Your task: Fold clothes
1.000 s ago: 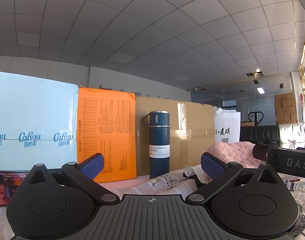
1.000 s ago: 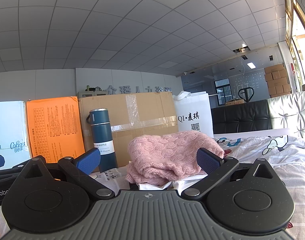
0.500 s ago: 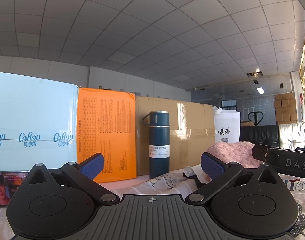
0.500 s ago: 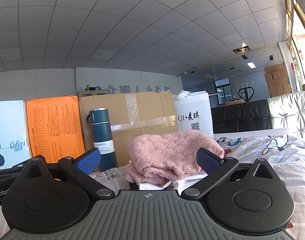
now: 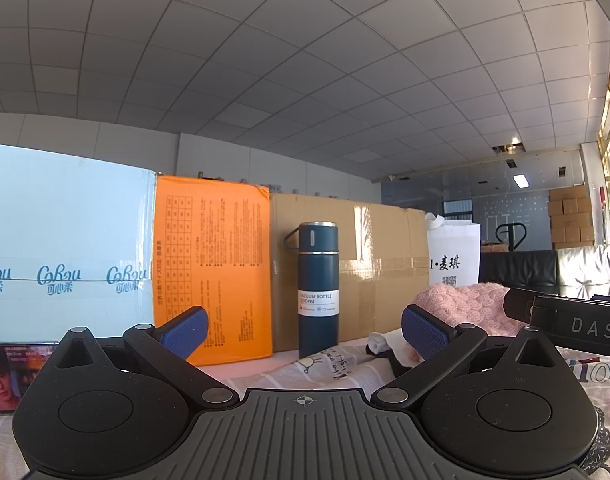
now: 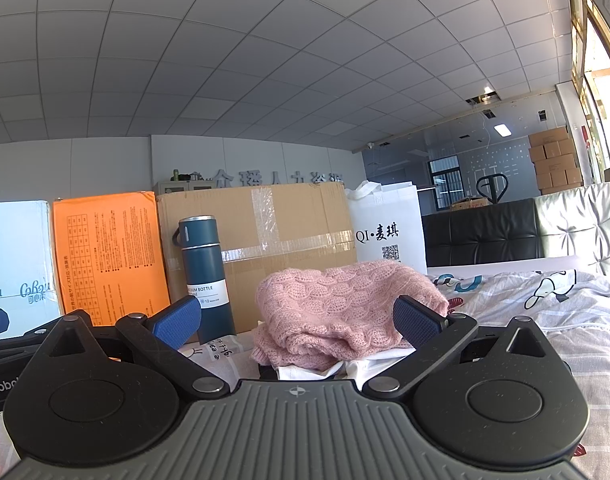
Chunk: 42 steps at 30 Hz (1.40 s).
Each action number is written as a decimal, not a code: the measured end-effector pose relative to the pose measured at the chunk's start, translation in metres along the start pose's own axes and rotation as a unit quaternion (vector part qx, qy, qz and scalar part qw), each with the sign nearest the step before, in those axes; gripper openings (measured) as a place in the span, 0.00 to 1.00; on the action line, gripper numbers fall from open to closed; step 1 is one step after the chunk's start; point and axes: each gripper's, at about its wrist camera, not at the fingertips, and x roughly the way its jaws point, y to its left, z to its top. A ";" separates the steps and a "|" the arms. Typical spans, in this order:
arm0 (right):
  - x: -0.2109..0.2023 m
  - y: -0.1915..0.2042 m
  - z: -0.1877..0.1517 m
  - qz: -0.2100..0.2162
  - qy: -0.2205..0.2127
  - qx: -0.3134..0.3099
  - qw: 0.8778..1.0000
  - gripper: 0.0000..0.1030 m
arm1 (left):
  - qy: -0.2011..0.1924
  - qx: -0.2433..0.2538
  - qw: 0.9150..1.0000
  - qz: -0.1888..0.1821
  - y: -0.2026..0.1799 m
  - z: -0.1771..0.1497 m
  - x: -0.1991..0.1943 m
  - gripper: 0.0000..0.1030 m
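A blue vacuum bottle (image 6: 205, 276) stands upright before a wall of boxes (image 6: 265, 236); a pink knit pile (image 6: 345, 308) fills the right claw's (image 6: 297, 320) path, printed sheet (image 6: 545, 308) open rightward.

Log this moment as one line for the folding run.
left gripper: open, empty | right gripper: open, empty | pink sweater: heaped on white clothes, untouched | bottle: upright by boxes
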 end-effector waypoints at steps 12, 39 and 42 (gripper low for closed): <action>0.000 0.000 0.000 0.000 0.000 0.000 1.000 1.00 | 0.000 0.001 1.000 0.000 0.000 0.000 0.000 1.00; 0.000 0.000 0.000 0.000 0.001 0.000 1.000 1.00 | -0.013 0.004 1.000 0.000 -0.001 0.000 -0.002 1.00; 0.000 0.000 0.000 0.001 0.001 0.000 1.000 1.00 | -0.013 0.005 1.000 0.000 -0.001 -0.001 -0.002 1.00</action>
